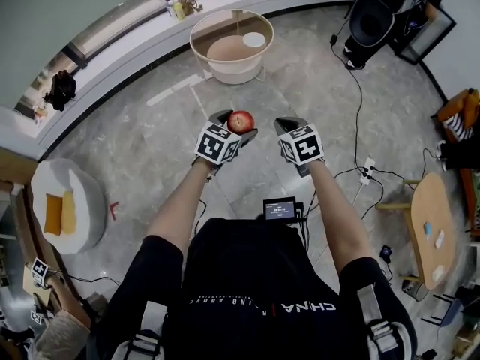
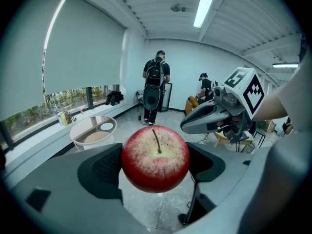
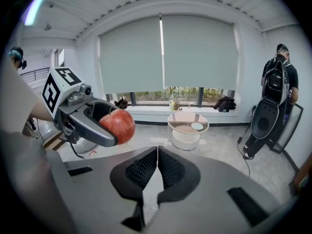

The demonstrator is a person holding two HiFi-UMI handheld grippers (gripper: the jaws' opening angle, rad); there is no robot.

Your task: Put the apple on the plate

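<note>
A red apple with a pale top and a stem is clamped between the jaws of my left gripper, held in the air above the floor. In the left gripper view the apple fills the gap between the two dark pads. My right gripper hangs beside it to the right, shut with its pads touching and nothing in them. The white plate lies on a round glass-topped table straight ahead, well beyond both grippers. From the right gripper view I see the apple at left and the plate farther off.
A white round seat with yellow cushions stands at left, a small wooden table at right. Cables and a power strip lie on the floor at right. A long window ledge runs behind the round table. Two people stand farther off.
</note>
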